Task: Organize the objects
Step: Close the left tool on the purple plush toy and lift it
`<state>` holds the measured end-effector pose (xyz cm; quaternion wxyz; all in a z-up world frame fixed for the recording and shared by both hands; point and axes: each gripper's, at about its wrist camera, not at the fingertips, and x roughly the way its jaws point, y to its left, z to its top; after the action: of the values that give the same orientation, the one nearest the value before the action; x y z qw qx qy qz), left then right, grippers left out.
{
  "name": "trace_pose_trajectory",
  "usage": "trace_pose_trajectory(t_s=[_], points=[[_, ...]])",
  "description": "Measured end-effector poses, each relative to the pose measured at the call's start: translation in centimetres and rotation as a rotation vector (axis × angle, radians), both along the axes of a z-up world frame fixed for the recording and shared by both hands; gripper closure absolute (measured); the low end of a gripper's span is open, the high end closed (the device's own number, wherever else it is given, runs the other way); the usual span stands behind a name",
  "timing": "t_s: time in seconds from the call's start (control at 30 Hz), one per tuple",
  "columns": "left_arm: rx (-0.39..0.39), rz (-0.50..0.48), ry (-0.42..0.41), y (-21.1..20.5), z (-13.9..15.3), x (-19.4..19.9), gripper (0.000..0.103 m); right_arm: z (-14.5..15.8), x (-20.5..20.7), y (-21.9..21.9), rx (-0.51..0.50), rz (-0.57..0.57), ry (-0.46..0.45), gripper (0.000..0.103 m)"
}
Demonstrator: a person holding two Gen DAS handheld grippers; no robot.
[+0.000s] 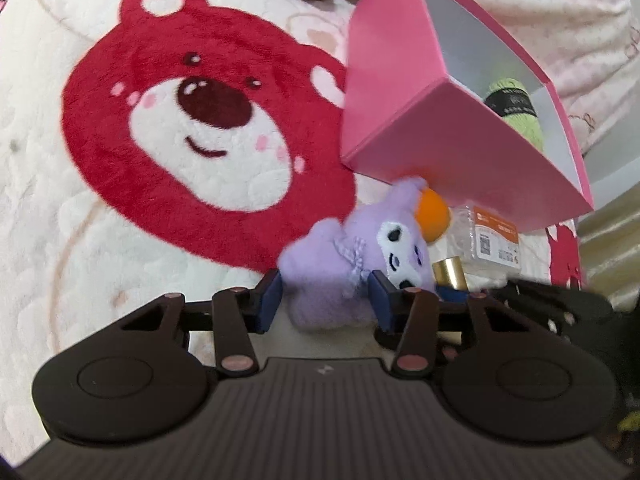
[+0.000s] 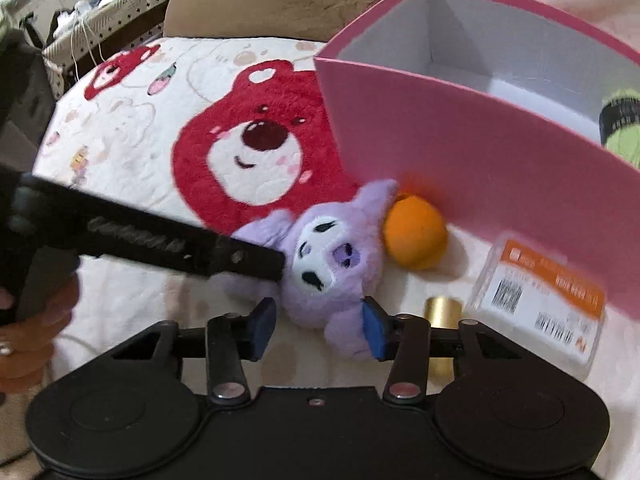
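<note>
A small lilac plush toy with a white face [image 1: 340, 268] lies on a cream fleece blanket printed with a big red bear face [image 1: 192, 132], just in front of the near wall of an open pink cardboard box with a white inside [image 1: 404, 92]. The left gripper [image 1: 326, 300] has its blue-padded fingers [image 1: 266, 300] on either side of the toy's body, the jaws apart and flanking the fur; whether the pads actually press it I cannot tell. In the right wrist view the right gripper [image 2: 318, 326] also stands spread, one blue pad touching the toy's lower edge and the other clear of it, while the dark body of the left tool reaches in from the left against the toy's head. A round orange ball [image 2: 414, 236] sits touching the toy's ear and close to the box wall. Beside it lie a short gold metal cylinder [image 2: 442, 308] and a clear plastic packet with an orange label [image 2: 540, 300], both near the box. Inside the box, at its right end, rests a skein of light green yarn with a black band [image 1: 516, 112]
</note>
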<state>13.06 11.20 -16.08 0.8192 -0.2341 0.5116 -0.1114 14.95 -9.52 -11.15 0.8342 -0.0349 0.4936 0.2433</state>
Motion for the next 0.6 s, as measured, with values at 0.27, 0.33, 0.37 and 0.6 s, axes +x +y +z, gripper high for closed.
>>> trace_pose_trajectory(t_s=[0.27,0.33,0.37,0.6], points=[[0.018,0.000,0.032,0.1,-0.2,0.0,0.057,0.3,-1.0,0.0,0.035,-0.092,0.066,0.042],[0.036,-0.010,0.034,-0.2,-0.4,-0.1,0.056,0.6,-0.9,0.1,-0.006,-0.078,0.018,0.035],[0.042,-0.016,0.030,-0.3,-0.4,-0.1,0.055,0.6,-0.8,0.0,-0.012,-0.074,0.007,0.034],[-0.028,-0.015,0.035,0.2,-0.7,0.3,0.038,0.0,0.2,0.8,-0.041,-0.045,-0.025,0.034]])
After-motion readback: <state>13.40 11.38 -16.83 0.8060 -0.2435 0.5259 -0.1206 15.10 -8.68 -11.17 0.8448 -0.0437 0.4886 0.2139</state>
